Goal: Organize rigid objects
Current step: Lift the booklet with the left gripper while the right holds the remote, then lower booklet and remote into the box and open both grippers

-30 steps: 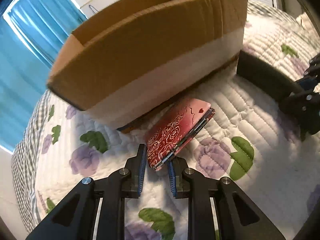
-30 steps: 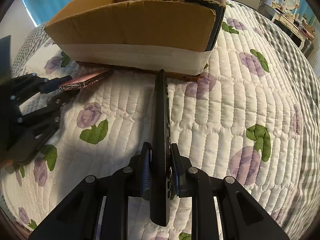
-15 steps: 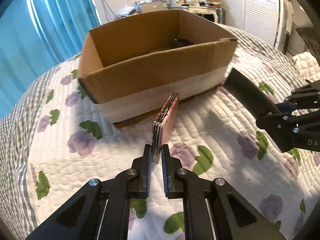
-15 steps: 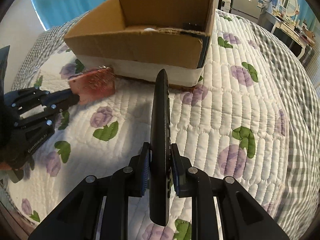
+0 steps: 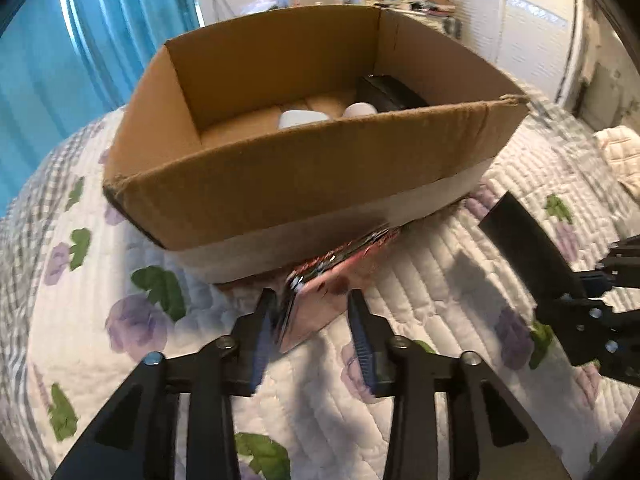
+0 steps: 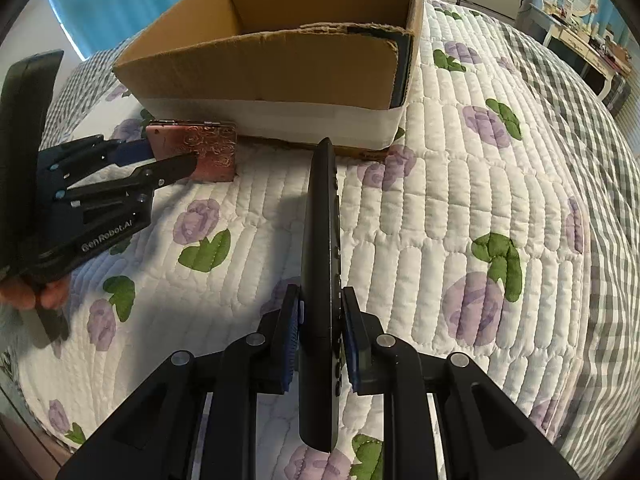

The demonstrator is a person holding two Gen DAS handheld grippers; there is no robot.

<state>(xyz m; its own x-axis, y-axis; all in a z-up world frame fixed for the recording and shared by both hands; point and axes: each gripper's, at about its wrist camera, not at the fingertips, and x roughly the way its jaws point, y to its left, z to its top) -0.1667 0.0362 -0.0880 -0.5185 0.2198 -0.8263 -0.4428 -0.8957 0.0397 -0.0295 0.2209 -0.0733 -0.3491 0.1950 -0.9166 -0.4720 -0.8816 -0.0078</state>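
A red rose-patterned case point(image 5: 320, 300) sits between the jaws of my left gripper point(image 5: 314, 336), which stand wide apart; it leans against the left finger, by the front wall of the cardboard box point(image 5: 304, 176). In the right wrist view the case point(image 6: 200, 152) stands on the quilt with the left gripper point(image 6: 168, 156) around it. My right gripper point(image 6: 320, 340) is shut on a black remote control point(image 6: 322, 260), held on edge above the quilt, pointing at the box point(image 6: 280, 68). The remote also shows in the left wrist view point(image 5: 524, 240).
The box holds white objects point(image 5: 300, 118) and a black item point(image 5: 388, 92). A floral quilted bedspread point(image 6: 460, 200) covers the bed. Blue curtains point(image 5: 60, 60) hang at the left. Furniture point(image 6: 580, 40) stands beyond the bed at the right.
My left gripper has opened from a tight grip on the red case, and the case has tipped over toward the quilt. The box looks nearer. My right gripper still holds the remote.
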